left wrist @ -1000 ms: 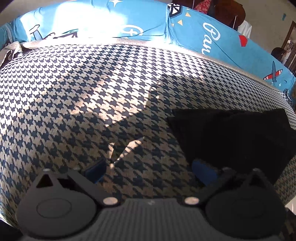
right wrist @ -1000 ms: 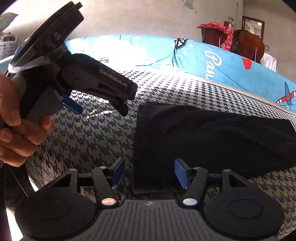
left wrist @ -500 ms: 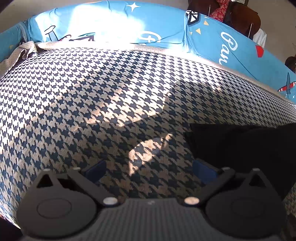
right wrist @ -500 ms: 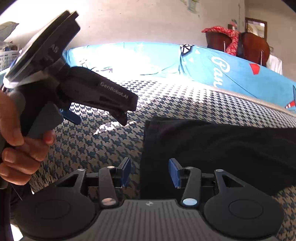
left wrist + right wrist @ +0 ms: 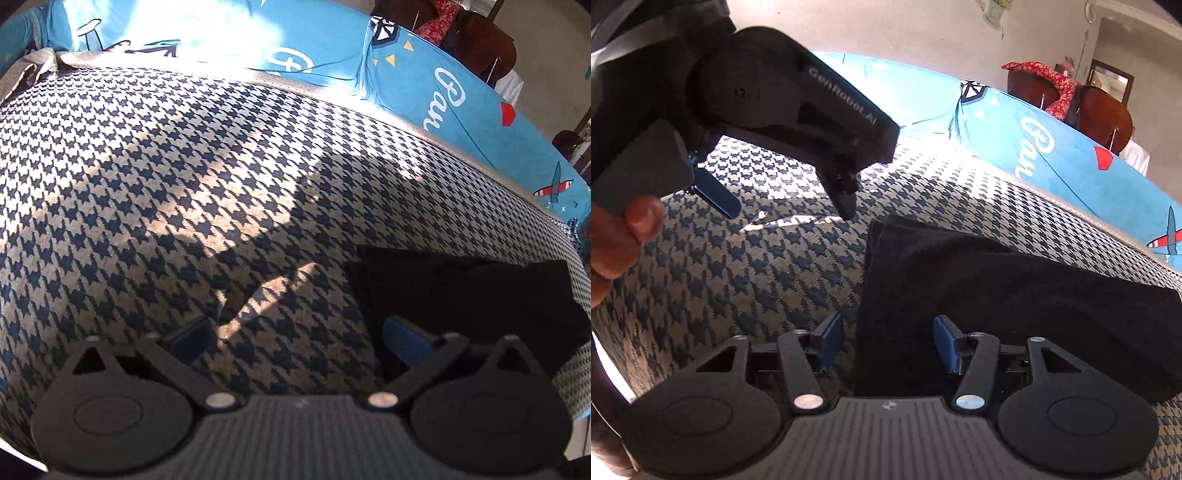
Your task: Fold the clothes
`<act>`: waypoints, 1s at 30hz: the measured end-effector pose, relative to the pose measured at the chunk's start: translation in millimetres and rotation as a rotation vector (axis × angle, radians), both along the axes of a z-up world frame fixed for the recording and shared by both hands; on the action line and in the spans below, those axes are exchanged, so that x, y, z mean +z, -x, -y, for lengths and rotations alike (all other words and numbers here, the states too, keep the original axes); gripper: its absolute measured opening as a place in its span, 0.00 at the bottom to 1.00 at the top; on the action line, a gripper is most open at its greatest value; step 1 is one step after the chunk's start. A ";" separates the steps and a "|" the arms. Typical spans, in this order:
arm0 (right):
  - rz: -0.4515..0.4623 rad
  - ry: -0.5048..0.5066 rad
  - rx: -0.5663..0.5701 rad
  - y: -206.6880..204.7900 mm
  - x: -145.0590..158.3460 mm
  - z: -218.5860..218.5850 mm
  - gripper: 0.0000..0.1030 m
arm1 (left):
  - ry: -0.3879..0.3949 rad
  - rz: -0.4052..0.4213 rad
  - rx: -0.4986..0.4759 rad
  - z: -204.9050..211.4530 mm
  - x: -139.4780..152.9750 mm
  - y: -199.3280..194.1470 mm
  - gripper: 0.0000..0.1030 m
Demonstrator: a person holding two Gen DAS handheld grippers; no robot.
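Observation:
A folded black garment [image 5: 1015, 306] lies flat on the houndstooth seat; in the left wrist view the same black garment [image 5: 480, 295] is at the lower right. My right gripper [image 5: 888, 343] is open, its blue pads straddling the garment's near left corner, and nothing is pinched. My left gripper [image 5: 295, 338] is open wide over bare houndstooth cloth, with its right pad at the garment's left edge. In the right wrist view the left gripper [image 5: 783, 199] hovers above the seat to the garment's left, held by a hand [image 5: 617, 243].
The houndstooth cover [image 5: 184, 184] spreads over a sofa seat with sunlit patches. A blue printed sheet [image 5: 424, 85] drapes the backrest behind it. Dark wooden chairs with a red cloth [image 5: 1071, 99] stand beyond, by a pale wall.
The left gripper swung left half a second ago, then back right toward the garment's left edge. The right gripper has moved closer over the garment's near left corner. Both stayed open.

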State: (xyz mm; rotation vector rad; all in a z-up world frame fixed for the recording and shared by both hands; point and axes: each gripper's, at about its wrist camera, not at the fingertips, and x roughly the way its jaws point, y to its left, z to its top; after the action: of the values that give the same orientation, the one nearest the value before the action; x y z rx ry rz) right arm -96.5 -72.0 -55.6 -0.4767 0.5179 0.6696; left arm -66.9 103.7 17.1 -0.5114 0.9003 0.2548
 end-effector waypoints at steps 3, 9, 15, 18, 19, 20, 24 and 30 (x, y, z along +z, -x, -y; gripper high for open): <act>0.007 -0.005 -0.025 -6.4 -1.1 0.3 0.51 | 0.042 0.002 -0.058 5.6 1.4 -7.5 1.00; 0.045 0.012 -0.035 -6.5 -0.7 -0.1 0.28 | 0.137 -0.013 -0.154 15.0 -2.6 -25.4 1.00; 0.020 -0.048 -0.087 -13.8 5.8 8.3 0.09 | 0.198 -0.040 -0.207 21.2 -9.9 -39.7 1.00; -0.049 -0.137 -0.145 -25.9 12.2 20.8 0.09 | 0.238 -0.042 -0.227 23.2 -12.7 -44.1 1.00; -0.073 -0.164 -0.156 -29.6 14.0 24.9 0.09 | 0.248 -0.042 -0.233 24.4 -13.3 -46.0 1.00; -0.079 -0.172 -0.157 -30.1 14.6 26.4 0.09 | 0.252 -0.041 -0.239 26.0 -13.6 -48.4 1.00; -0.102 -0.202 -0.161 -32.1 17.0 32.5 0.09 | 0.274 -0.036 -0.259 32.2 -15.0 -59.2 1.00; -0.133 -0.245 -0.165 -34.7 20.5 40.7 0.09 | 0.331 -0.026 -0.283 40.9 -19.3 -77.3 1.00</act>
State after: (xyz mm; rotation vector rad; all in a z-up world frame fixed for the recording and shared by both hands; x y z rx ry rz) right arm -61.8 -112.7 -35.2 -0.1576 0.5855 0.5985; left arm 10.4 62.8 -2.2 -0.6781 1.0338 -0.1491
